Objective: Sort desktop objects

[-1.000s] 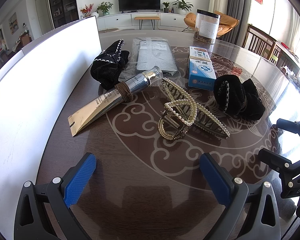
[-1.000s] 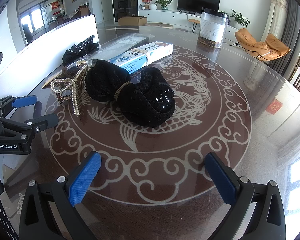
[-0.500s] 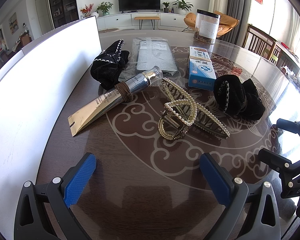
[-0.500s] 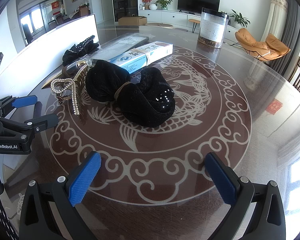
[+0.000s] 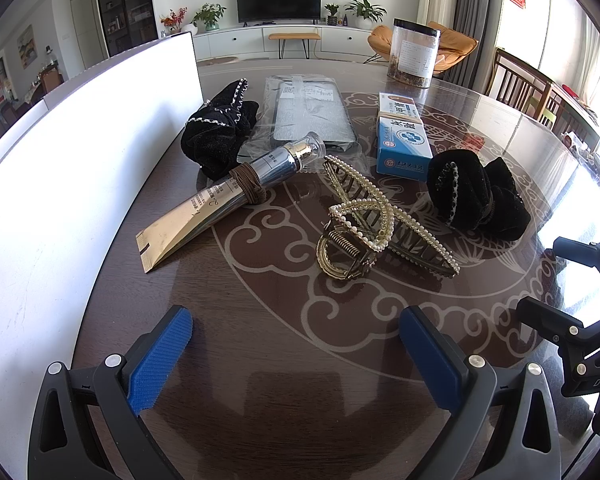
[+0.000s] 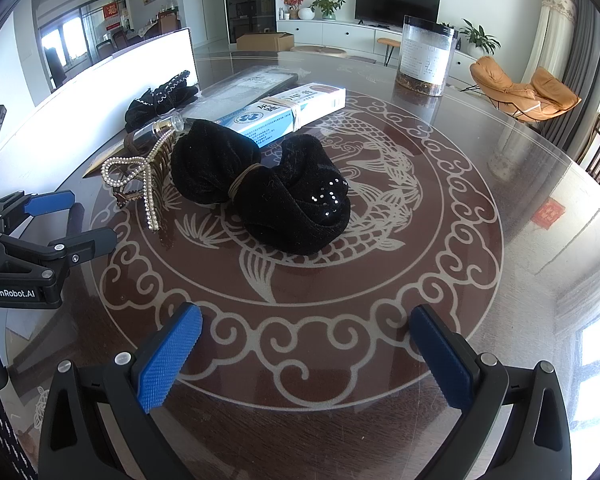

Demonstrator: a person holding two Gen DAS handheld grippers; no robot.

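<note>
Left wrist view showed our left gripper [image 5: 296,354] with jaws spread and empty, low over the table [image 5: 260,380]; our right gripper [image 6: 306,354] was likewise spread and empty. We judged sorting had not begun. Nearest lay the pearl hair clip [image 5: 374,226], the likely first pick, calling for a forward reach and a pinch across its spring. Beyond lay the tube [image 5: 228,200], the black scrunchie [image 6: 260,184], and the blue box [image 5: 402,138] just behind it. A white board [image 5: 80,160] hemmed the left side.

Two low, close views across table [image 5: 284,360]
</note>
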